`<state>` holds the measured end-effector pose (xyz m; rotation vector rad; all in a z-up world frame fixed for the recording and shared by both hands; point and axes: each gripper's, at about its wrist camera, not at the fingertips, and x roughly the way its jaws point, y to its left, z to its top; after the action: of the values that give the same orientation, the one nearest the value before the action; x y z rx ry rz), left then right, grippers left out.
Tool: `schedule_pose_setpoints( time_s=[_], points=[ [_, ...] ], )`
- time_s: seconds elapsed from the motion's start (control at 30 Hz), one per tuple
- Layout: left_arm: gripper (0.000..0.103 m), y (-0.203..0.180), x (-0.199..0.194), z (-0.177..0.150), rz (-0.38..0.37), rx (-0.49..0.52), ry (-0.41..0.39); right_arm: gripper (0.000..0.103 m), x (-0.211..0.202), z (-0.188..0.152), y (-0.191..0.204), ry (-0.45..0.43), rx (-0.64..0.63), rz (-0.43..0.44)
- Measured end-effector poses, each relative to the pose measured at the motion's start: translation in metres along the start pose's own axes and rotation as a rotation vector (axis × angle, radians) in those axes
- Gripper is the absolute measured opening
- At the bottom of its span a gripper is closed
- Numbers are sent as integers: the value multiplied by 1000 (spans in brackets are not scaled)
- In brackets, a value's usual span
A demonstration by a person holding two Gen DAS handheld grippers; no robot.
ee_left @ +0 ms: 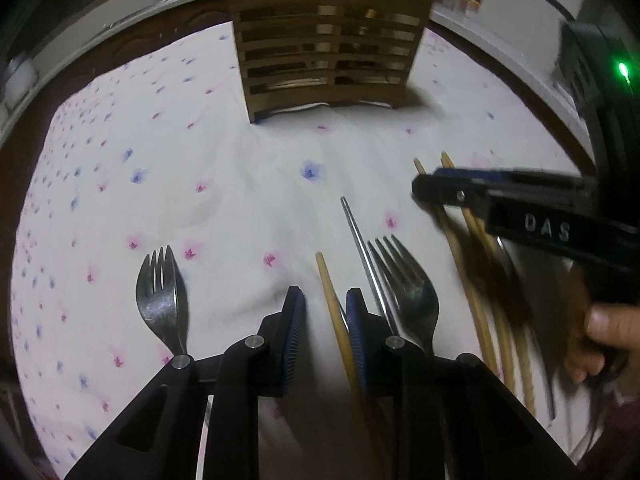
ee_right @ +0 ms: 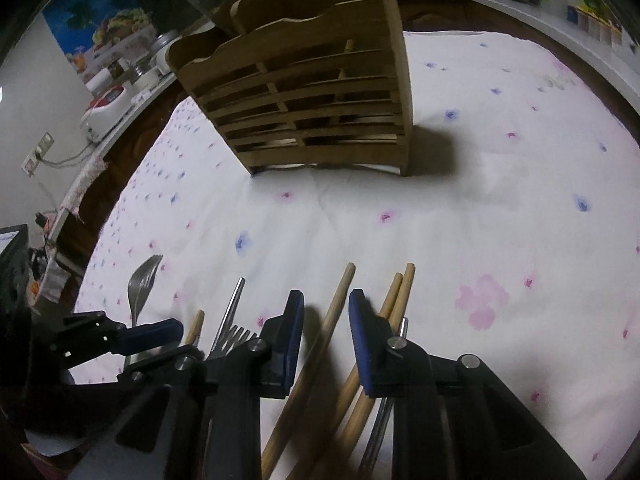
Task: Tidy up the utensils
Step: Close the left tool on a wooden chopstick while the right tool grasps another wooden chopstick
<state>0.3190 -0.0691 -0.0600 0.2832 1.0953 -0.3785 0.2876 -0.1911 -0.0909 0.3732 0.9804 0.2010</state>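
Lying between the right hand-held gripper (ee_right: 325,330) fingers: one wooden chopstick (ee_right: 320,344).

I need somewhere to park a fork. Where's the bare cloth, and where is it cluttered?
Bare cloth lies between the wooden holder and the utensil tips, and right of the wooden chopsticks in the right wrist view. It is crowded in the near row: left fork, single chopstick, metal chopstick, right fork, with both grippers over it.
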Motion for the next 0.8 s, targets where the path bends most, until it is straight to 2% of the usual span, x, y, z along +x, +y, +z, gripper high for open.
schedule_pose_setpoints(
  time_s=[0.17,0.37,0.53,0.63,0.73,0.8],
  points=[
    [21,4,0,2,-28,10,26,23,1,1,-1,6,-12,7],
    [20,30,-1,1,-150,-80,42,23,0,2,-7,9,10,42],
    [19,29,4,9,-115,-92,35,23,-1,2,-6,3,13,33],
    [19,13,8,16,-51,-44,39,23,-2,1,-5,8,12,33],
    [13,3,10,15,3,11,37,23,-1,2,-4,10,7,34],
    [12,6,7,10,-19,7,35,23,-1,2,-6,7,10,43]
  ],
)
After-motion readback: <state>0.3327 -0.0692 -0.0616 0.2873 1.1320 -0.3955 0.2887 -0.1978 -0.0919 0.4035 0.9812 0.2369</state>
